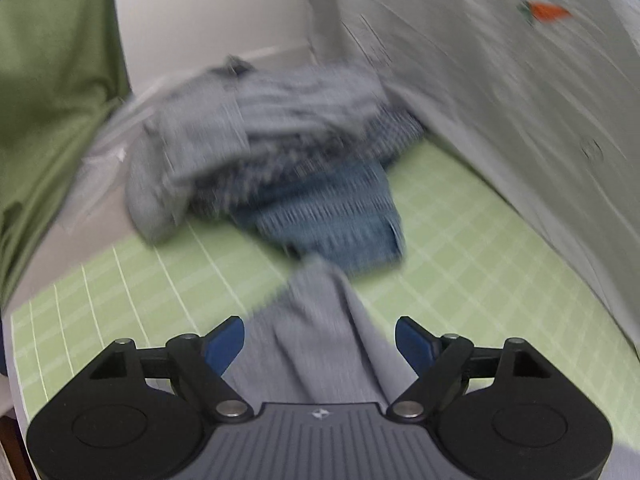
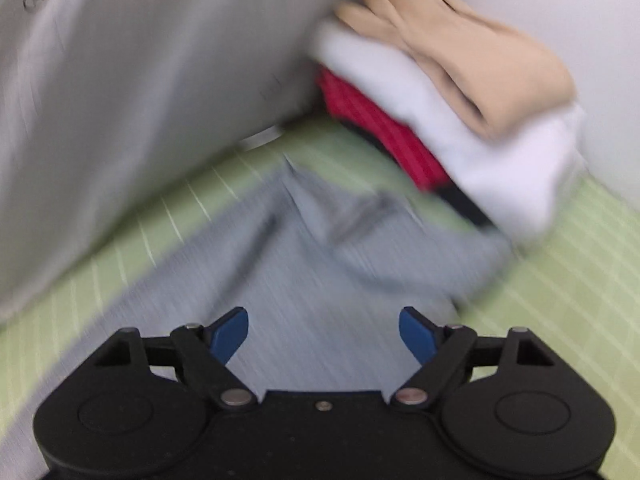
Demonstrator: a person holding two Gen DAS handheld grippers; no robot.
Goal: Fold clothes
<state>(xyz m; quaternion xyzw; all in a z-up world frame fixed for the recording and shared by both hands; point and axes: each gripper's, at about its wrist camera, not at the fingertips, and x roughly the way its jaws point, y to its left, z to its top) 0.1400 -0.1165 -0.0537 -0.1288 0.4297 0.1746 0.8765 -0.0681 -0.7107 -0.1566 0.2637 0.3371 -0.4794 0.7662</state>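
Folding the grey garment (image 1: 320, 320) lying on the green grid mat (image 1: 460, 240) beneath both wide-open, empty tools, left gripper (image 1: 320, 344) and right gripper (image 2: 324, 336) should probably pinch matching edges evenly, avoiding the folded stack (image 2: 460, 120)

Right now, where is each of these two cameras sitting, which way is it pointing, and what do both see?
Left wrist: sits behind the open left gripper, looking across the green grid mat at a rumpled blue-grey clothes heap.
Right wrist: sits behind the open right gripper, looking toward a folded stack of tan, white and red.
Shared: the mat, the grey garment between the fingers, a pale grey cloth wall.
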